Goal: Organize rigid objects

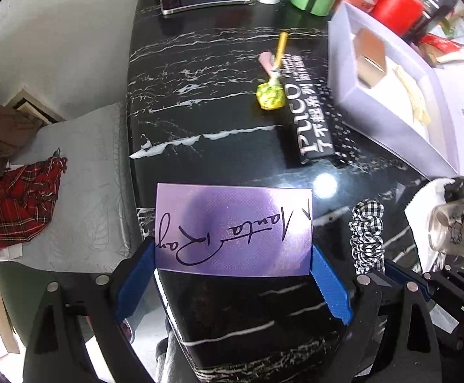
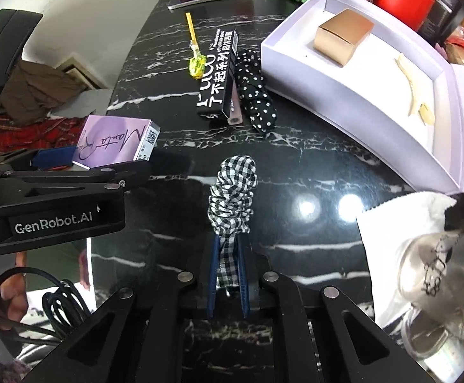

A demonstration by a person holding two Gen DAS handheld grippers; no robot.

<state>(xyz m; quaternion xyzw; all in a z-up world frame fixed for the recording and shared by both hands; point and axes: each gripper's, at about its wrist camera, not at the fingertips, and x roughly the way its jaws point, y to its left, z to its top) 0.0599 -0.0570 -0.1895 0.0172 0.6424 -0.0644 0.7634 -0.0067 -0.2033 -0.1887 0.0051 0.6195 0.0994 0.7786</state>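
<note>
Left wrist view: the left gripper (image 1: 232, 266) clamps the purple box (image 1: 233, 228) by its side edges, lifted above the black marble table (image 1: 200, 121). The right gripper (image 2: 228, 274) is pinched shut on a checked scrunchie (image 2: 232, 191). This looks like the carrying step; next, the purple box probably goes across into the white tray (image 2: 353, 108), beside the gold box (image 2: 343, 36).

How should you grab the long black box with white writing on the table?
Grip the long black box across its narrow width near the middle, coming from above. It lies flat; a lollipop sits clear on one side, but a pink tube hugs the other, so that finger fits tightly.
</note>
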